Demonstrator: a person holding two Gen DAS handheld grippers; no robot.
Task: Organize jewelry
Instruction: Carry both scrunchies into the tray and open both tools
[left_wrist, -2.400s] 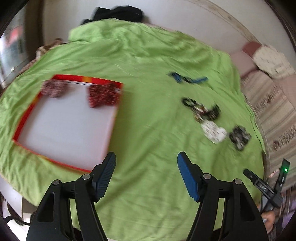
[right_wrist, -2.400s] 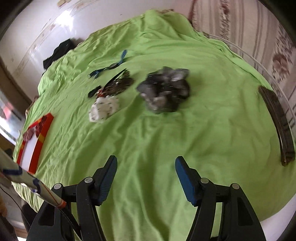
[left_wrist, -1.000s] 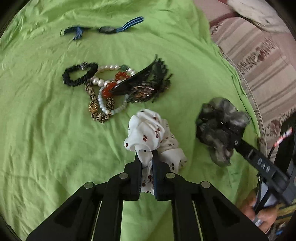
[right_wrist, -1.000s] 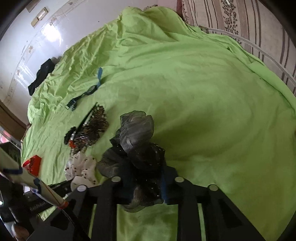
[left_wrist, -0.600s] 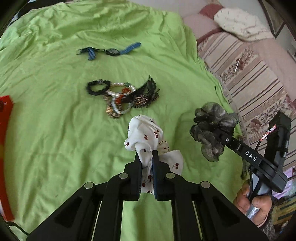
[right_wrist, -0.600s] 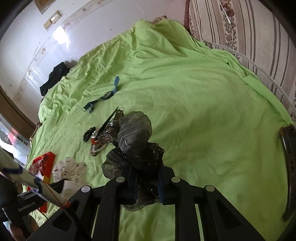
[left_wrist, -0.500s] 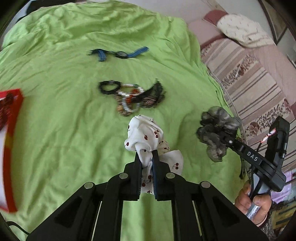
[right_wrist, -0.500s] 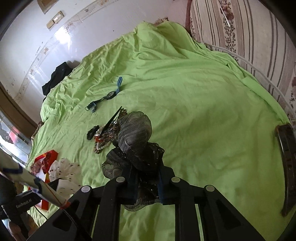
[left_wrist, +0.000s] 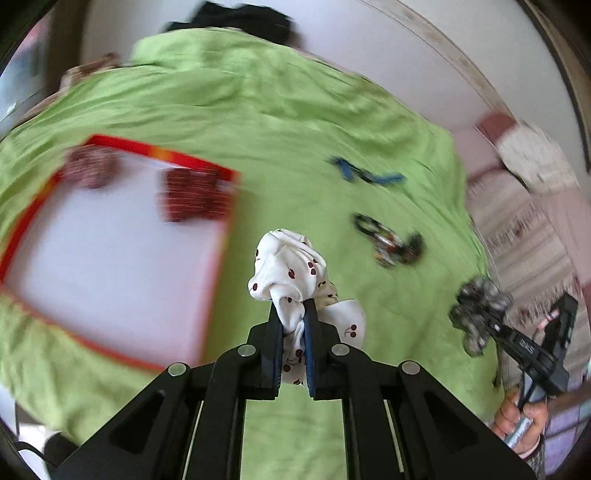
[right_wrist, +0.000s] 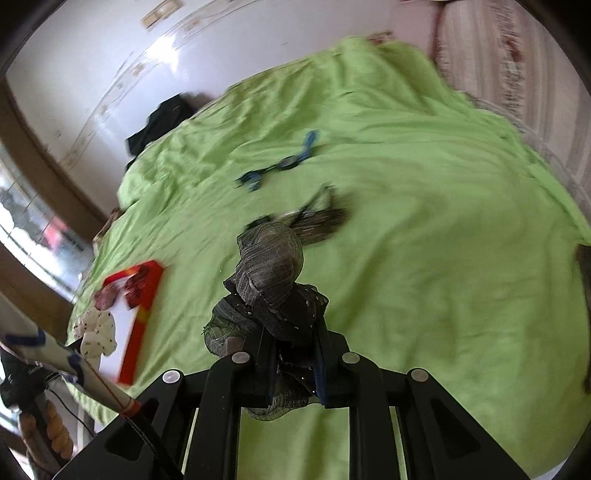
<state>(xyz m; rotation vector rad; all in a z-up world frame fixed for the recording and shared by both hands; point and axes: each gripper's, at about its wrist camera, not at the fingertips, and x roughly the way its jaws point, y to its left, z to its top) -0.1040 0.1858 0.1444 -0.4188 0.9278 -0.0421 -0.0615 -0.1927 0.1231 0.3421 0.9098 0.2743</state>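
My left gripper is shut on a white scrunchie with red cherries, held above the green bedspread just right of a red-rimmed white tray. Two dark red scrunchies lie at the tray's far edge. My right gripper is shut on a grey scrunchie, held above the bed; it also shows in the left wrist view. A heap of bracelets and a dark hair clip and a blue band lie on the bedspread.
The green bedspread covers the bed. A black garment lies at the far edge by the white wall. Striped bedding and a pillow lie to the right. A dark strip lies at the bed's right edge.
Both grippers, still holding their scrunchies, have swung left towards the tray. The tray now fills the left of the left wrist view, and the bracelet heap has shifted right.
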